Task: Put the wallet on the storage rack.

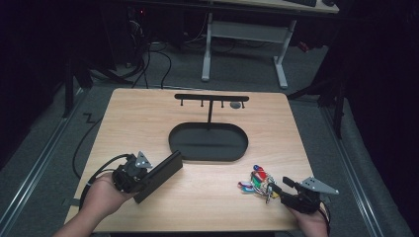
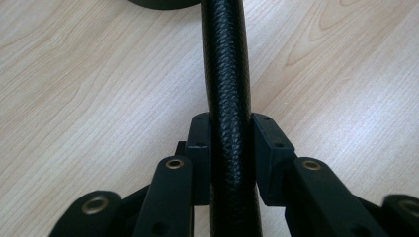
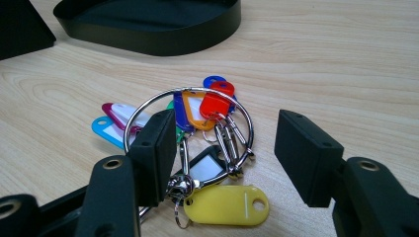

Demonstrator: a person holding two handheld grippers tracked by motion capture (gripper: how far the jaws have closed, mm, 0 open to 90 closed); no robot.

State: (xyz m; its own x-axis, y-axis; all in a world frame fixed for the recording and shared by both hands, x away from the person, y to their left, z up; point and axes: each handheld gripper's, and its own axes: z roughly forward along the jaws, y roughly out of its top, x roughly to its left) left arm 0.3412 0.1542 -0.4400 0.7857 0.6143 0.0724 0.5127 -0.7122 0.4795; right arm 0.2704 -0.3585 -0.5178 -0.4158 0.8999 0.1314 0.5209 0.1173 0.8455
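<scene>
High view: the black case [image 1: 159, 175] is clamped in the left tool [image 1: 140, 174] at the worktop's [image 1: 207, 197] near left. The keys [image 3: 197, 143] lie between the right tool's [image 3: 232, 158] apart jaws. The case could be dropped if gripped loosely.

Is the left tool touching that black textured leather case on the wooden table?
Touching. The left gripper view shows both pads of the left tool pressed against the black textured case, no gap either side.
</scene>
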